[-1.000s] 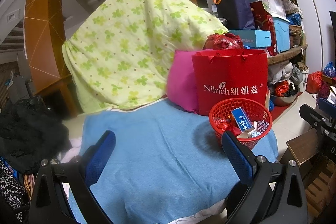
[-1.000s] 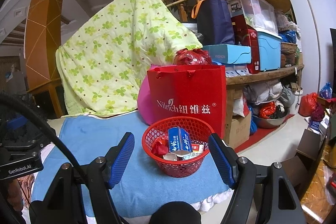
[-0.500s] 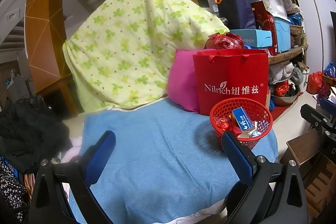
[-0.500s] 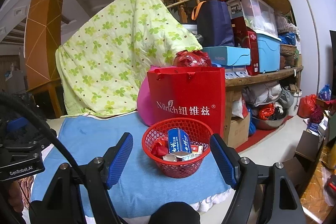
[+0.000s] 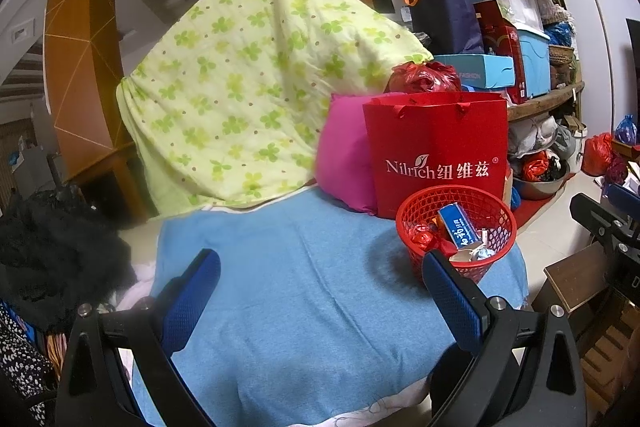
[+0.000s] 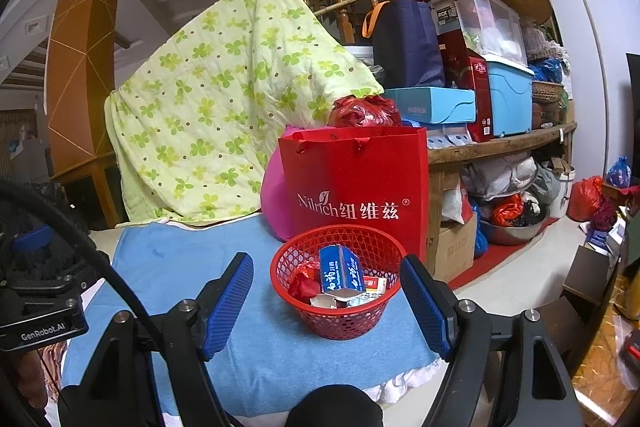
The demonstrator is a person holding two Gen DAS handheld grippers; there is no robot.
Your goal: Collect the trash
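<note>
- Right wrist view first: the red mesh basket (image 6: 335, 283) sits on the blue cloth (image 6: 176, 267), just in front of the red paper bag (image 6: 354, 187). It already holds a blue-and-white carton (image 6: 340, 273), a crumpled red wrapper (image 6: 302, 281) and a few smaller scraps I can't make out.
- The right gripper (image 6: 327, 301) has its jaws wide apart on either side of the basket — nothing pinched between the pads, no contact that I can see.
- From the left wrist, the left gripper (image 5: 320, 277) is spread open too and empty, hovering over bare cloth, with the basket off by its right-hand finger.
- Progress guess: looks pretty much done. I can't spot any loose trash on the cloth in either view — everything litter-like is in the basket.
- What might be left: maybe carrying the basket off, or checking spots the cameras don't cover. Can't say from here.
</note>
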